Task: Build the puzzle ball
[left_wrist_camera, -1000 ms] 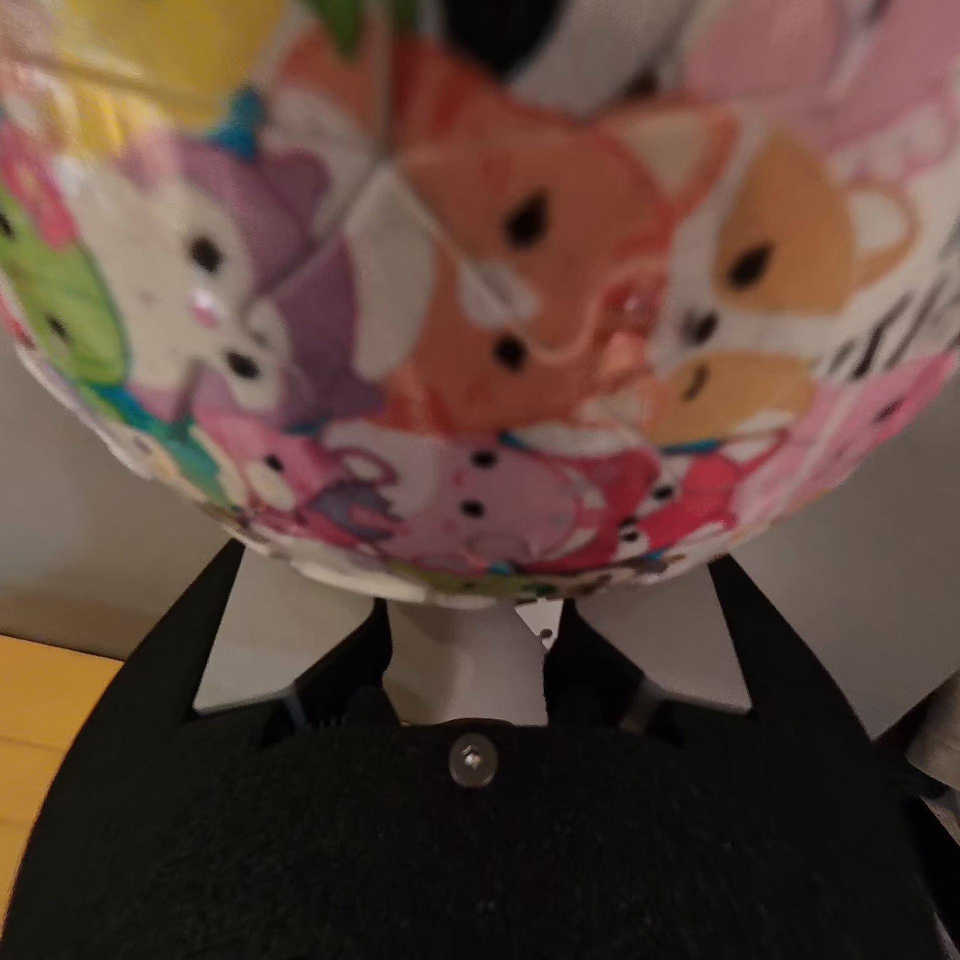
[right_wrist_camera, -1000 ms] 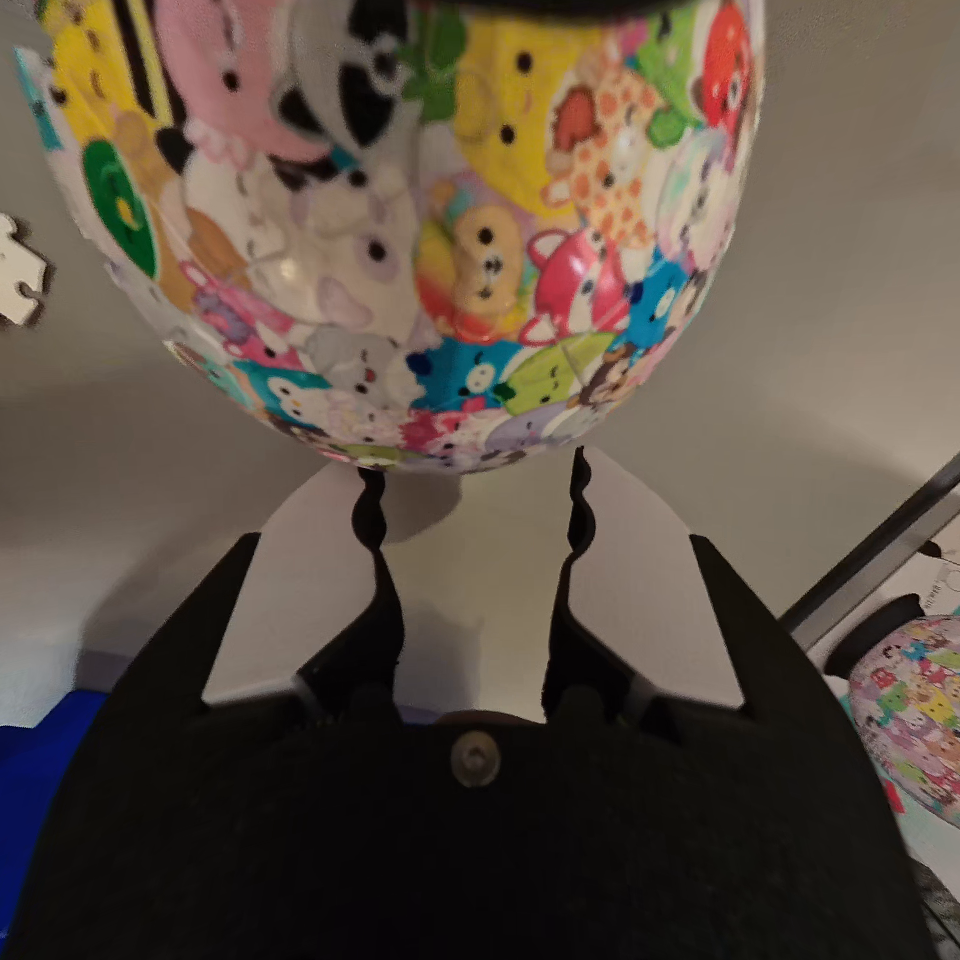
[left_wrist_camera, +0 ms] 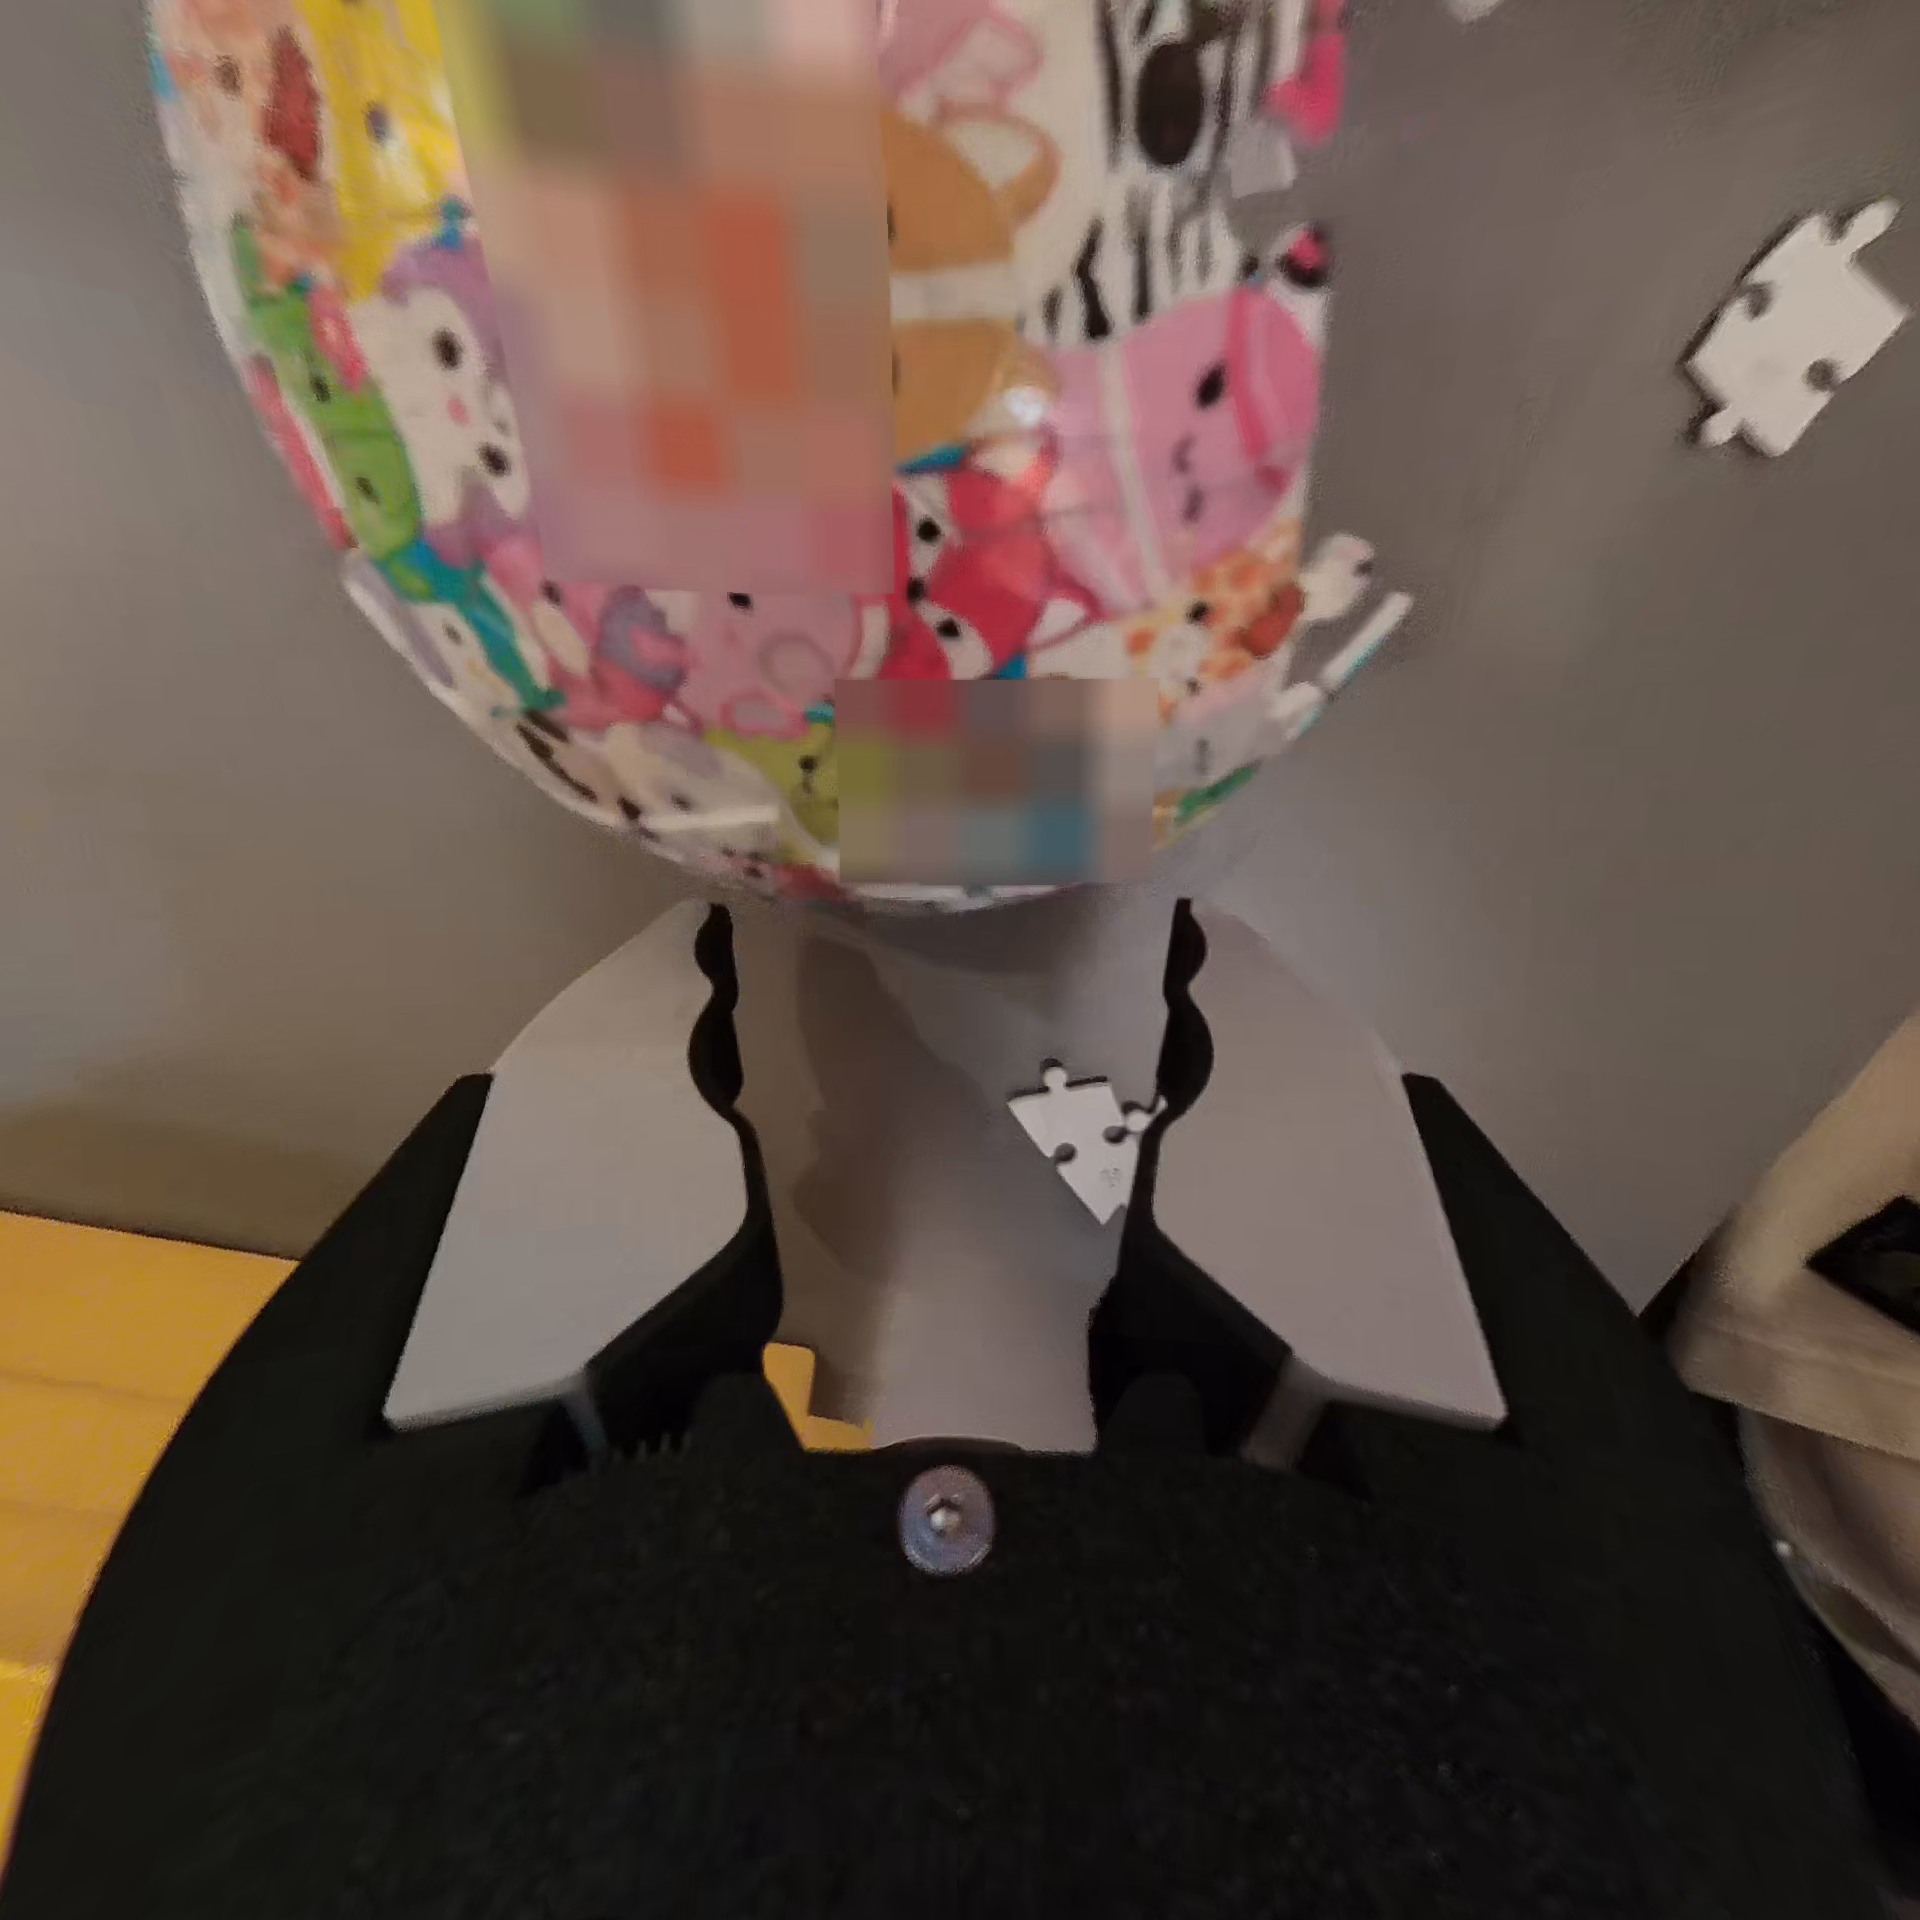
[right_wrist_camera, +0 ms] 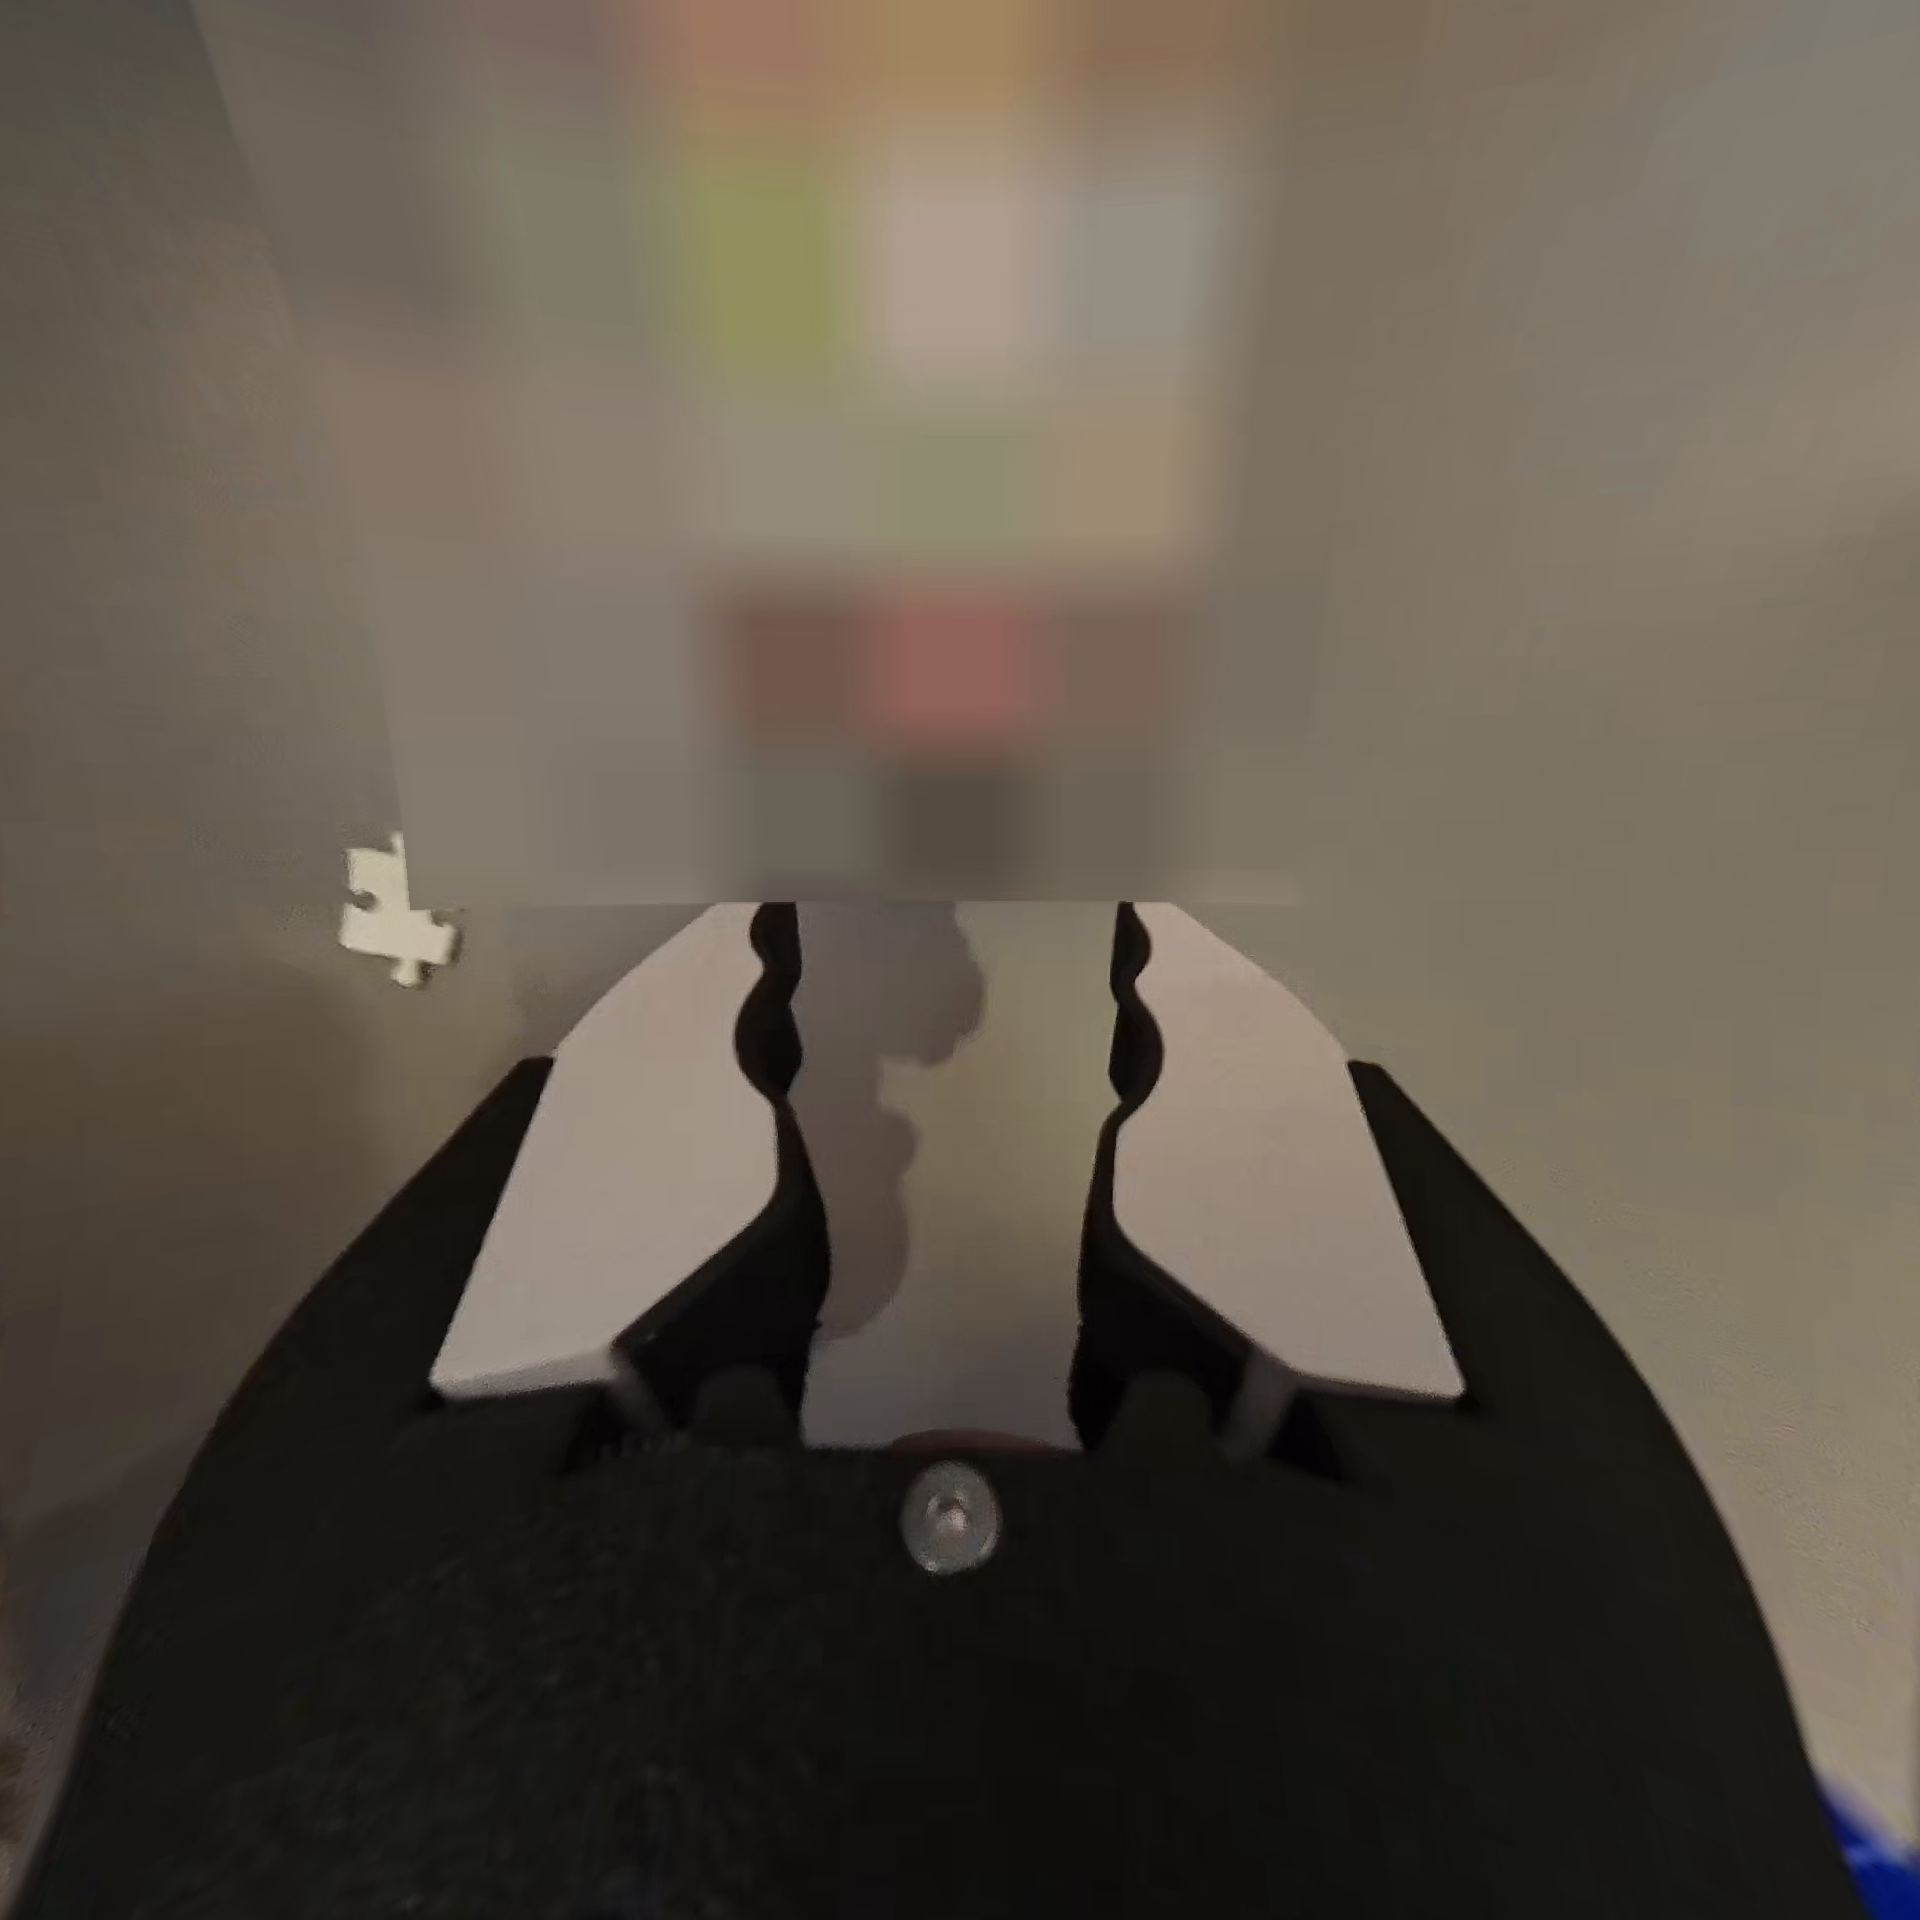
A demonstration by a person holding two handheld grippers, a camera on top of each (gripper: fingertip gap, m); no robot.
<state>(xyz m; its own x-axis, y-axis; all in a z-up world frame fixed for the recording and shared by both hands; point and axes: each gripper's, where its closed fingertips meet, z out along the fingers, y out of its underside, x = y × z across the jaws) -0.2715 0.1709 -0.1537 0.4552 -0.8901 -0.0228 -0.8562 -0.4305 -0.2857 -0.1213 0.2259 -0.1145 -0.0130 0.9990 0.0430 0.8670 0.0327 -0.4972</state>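
A: How does the left gripper stand?

B: Its black wavy fingers are spread, empty, just below the colourful round cartoon-printed puzzle ball. A second ago they sat narrower, up against the ball.

A: Loose parts?

B: One white blank-side puzzle piece lies on the grey tabletop below the ball, another to the ball's right.

A: And the right gripper?

B: Spread too, empty. The ball ahead is probably behind a blur patch.
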